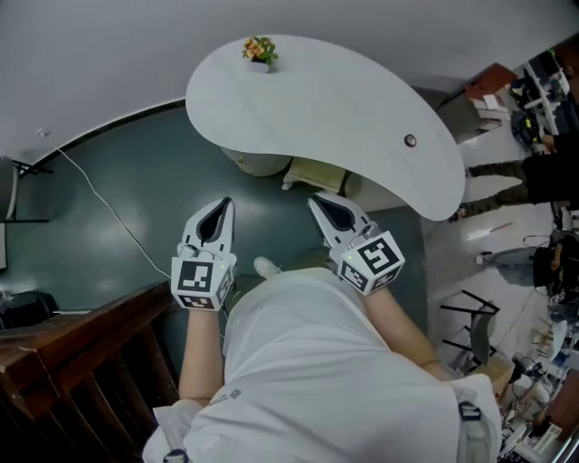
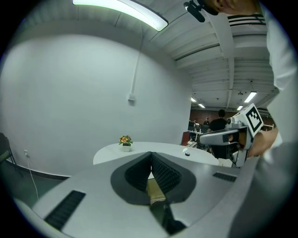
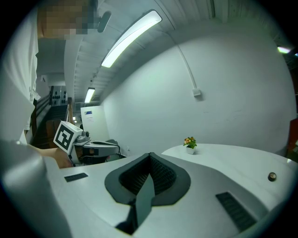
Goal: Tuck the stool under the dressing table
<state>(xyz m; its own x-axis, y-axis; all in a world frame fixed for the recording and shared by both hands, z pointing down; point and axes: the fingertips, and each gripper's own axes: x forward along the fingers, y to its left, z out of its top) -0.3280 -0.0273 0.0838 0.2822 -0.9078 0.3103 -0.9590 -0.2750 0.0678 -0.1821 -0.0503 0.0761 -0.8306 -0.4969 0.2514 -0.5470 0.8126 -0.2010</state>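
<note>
At twelve o'clock in the head view, the white kidney-shaped dressing table (image 1: pixel 317 99) covers most of the pale yellow cushioned stool (image 1: pixel 317 174), leaving only its near edge showing. At the stool's six o'clock, the left gripper (image 1: pixel 222 208) and right gripper (image 1: pixel 318 203) hover with jaws pressed together, holding nothing. Only the head view shows the stool plainly. The gripper views show the tabletop's small potted orange flower (image 2: pixel 125 141) side-on.

Pale wall (image 2: pixel 70 93), dark floor (image 1: pixel 136 194), ceiling strip light (image 2: pixel 135 14).
</note>
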